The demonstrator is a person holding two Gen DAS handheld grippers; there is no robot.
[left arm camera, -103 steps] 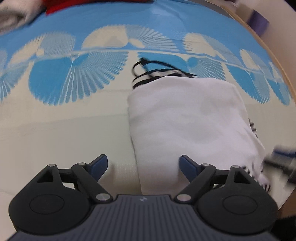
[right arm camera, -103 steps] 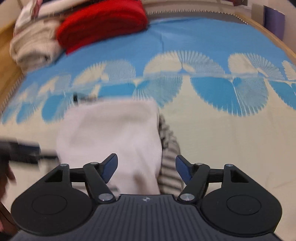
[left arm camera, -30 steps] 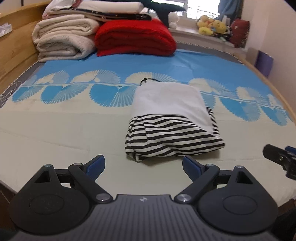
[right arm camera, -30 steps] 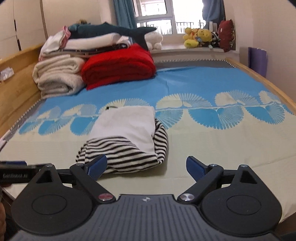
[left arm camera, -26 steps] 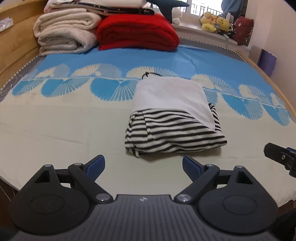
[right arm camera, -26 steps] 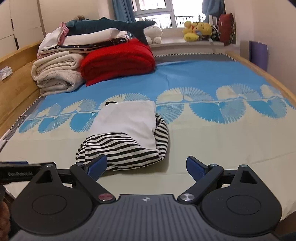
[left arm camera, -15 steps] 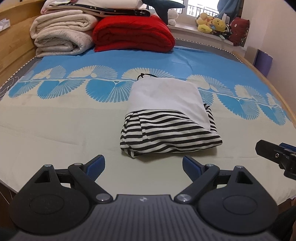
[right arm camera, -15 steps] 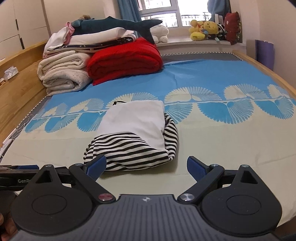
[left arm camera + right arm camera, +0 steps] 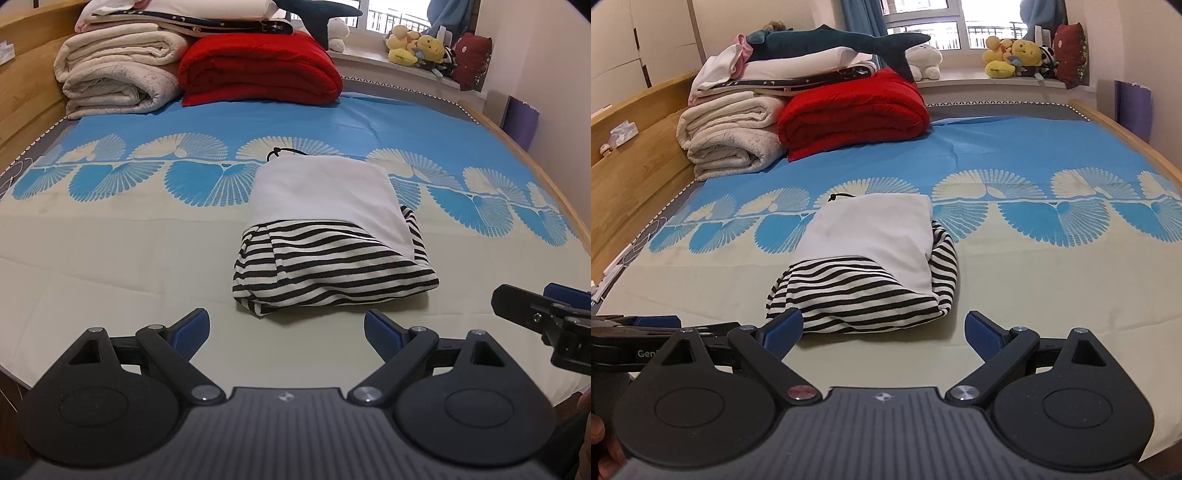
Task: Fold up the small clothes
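Left wrist view, from left to right: rolled cream blankets [image 9: 114,81] lie at the far left against the wooden bed frame [image 9: 22,110], with a folded red blanket [image 9: 258,70] beside them and a dark shark toy [image 9: 317,14] on the stack. Toward the middle of the bed sheet [image 9: 110,236] lies the folded garment [image 9: 332,243], a compact bundle with its long axis running from the near edge toward the far blankets. Its striped black-and-white end points at the camera, its plain white end points away, and a thin black cord [image 9: 284,151] shows at the far edge. The left gripper [image 9: 286,328] hovers in front of the bundle, fingers spread wide and holding nothing, not touching the cloth. At the far right edge the right gripper [image 9: 546,314] shows from the side, also clear of the cloth, with plush toys [image 9: 417,48] on the windowsill behind.

Right wrist view: the left gripper [image 9: 635,325] pokes in at the left edge. The garment [image 9: 871,266] lies in the middle, striped end nearest. The right gripper [image 9: 882,328] has its blue-tipped fingers [image 9: 785,326] wide apart and empty, the left tip seen in front of the striped edge; whether it touches I cannot tell
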